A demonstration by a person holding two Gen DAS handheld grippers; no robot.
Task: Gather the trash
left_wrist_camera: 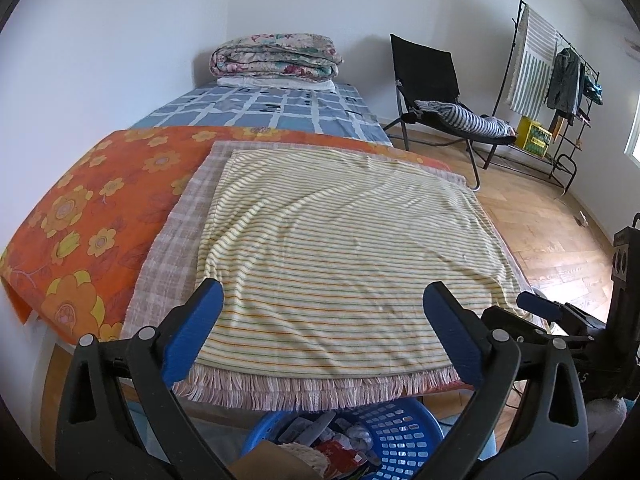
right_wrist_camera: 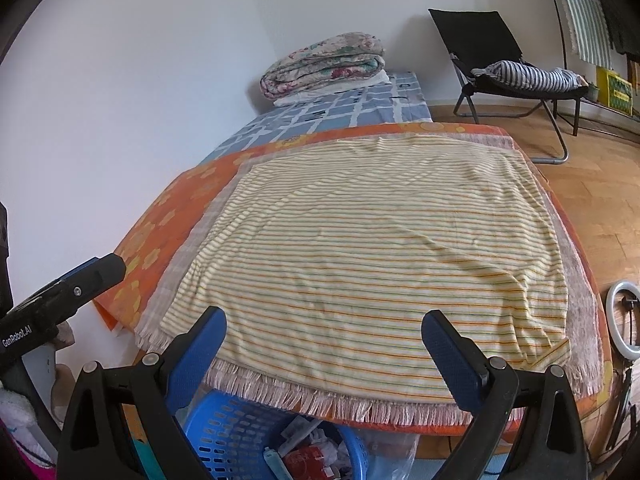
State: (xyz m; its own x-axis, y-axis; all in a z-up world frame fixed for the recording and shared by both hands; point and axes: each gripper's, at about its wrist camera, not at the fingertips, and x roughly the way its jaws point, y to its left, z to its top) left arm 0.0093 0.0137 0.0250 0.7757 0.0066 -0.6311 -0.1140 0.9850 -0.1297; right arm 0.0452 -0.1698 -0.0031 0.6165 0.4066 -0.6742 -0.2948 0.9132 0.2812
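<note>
Left gripper (left_wrist_camera: 323,312) and right gripper (right_wrist_camera: 323,338) both spread, empty, above near blue perforated plastic basket (left_wrist_camera: 404,436) holding crumpled trash (left_wrist_camera: 340,440).

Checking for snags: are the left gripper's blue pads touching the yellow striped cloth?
Cannot tell: the left wrist view overlaps pads with yellow striped cloth.

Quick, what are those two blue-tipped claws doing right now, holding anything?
Left gripper: open, holding nothing, above the striped cloth.
Right gripper: open, holding nothing.

Left tongs (left_wrist_camera: 323,312) and right tongs (right_wrist_camera: 324,338), both agape, side by side.
</note>
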